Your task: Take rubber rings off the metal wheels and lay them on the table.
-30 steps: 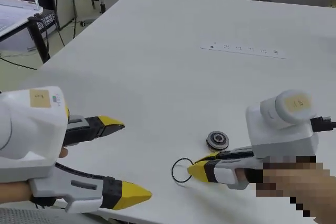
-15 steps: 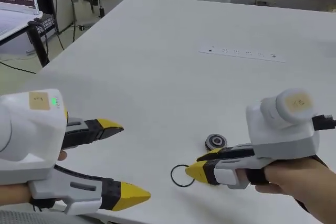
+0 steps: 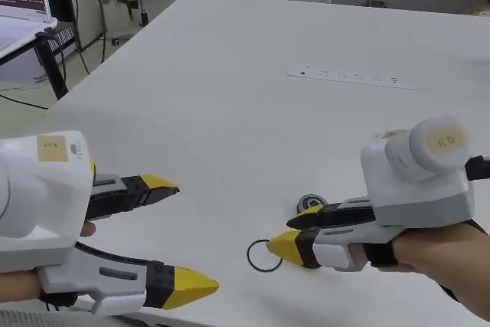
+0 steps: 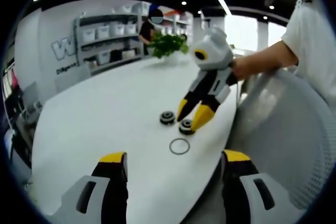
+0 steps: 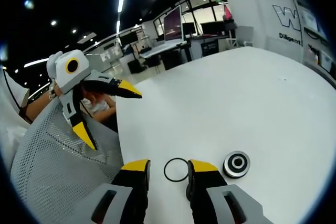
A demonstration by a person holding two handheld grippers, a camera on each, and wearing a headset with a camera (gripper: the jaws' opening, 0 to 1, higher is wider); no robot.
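On the white table (image 3: pixel 230 74), left gripper (image 3: pixel 184 237) hangs over the near edge, jaws spread wide and empty. Right gripper (image 3: pixel 291 233) has its jaws part-open, gripping nothing, near the metal wheel (image 3: pixel 310 204). Rubber ring (image 3: pixel 264 255) lies flat just ahead of the right tips, well apart from the left.

Open white tabletop (image 3: pixel 230 112) spreads from nine to twelve o'clock, with a flat white power strip (image 3: pixel 352 77) at one o'clock and a thin black rubber ring (image 3: pixel 264 256) near a small round metal wheel (image 3: pixel 308 203) at five.
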